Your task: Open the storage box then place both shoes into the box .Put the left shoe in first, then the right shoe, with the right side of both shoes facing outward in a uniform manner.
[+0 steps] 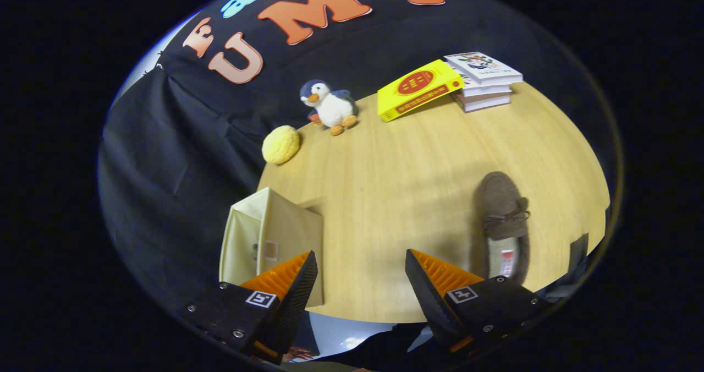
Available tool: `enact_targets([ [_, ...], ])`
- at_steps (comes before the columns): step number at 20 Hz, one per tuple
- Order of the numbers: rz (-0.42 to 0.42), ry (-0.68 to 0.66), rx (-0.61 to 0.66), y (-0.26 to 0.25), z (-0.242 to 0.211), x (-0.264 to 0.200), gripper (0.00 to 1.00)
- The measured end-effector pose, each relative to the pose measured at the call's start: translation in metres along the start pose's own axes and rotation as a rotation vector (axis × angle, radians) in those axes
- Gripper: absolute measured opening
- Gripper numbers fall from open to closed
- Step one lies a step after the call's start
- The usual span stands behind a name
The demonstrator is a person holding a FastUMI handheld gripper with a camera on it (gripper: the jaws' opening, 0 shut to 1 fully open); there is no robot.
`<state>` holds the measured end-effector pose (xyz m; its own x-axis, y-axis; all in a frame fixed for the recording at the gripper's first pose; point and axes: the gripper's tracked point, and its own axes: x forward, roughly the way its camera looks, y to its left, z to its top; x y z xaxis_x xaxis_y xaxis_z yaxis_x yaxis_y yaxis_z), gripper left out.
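Observation:
A cream fabric storage box (258, 245) stands on the wooden table (396, 185) just beyond my left finger, its top open and part of its near wall hidden by that finger. A brown moccasin shoe (501, 220) lies on the table beyond my right finger, toe pointing away, its pale insole showing. My gripper (360, 275) hovers above the table's near edge, open, with only bare wood between the fingers.
At the far side of the table sit a yellow round plush (280, 145), a penguin plush (331, 107), a yellow book (417, 88) leaning on a stack of books (484, 80). A hand (300, 354) shows below the fingers.

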<state>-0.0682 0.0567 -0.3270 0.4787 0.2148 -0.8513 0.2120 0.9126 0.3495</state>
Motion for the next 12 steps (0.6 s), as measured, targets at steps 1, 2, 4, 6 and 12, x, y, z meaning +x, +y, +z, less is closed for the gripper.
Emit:
enact_targets([
  [1,-0.026,-0.001,0.000,-0.018,0.000,-0.001,0.97],
  [2,-0.045,-0.001,0.000,-0.035,0.001,-0.001,0.97],
  [4,-0.082,0.007,0.003,-0.066,0.000,0.001,0.97],
  [6,-0.119,0.015,-0.002,-0.099,-0.001,0.001,0.96],
  [12,-0.186,0.086,-0.042,-0.166,-0.021,0.012,0.86],
])
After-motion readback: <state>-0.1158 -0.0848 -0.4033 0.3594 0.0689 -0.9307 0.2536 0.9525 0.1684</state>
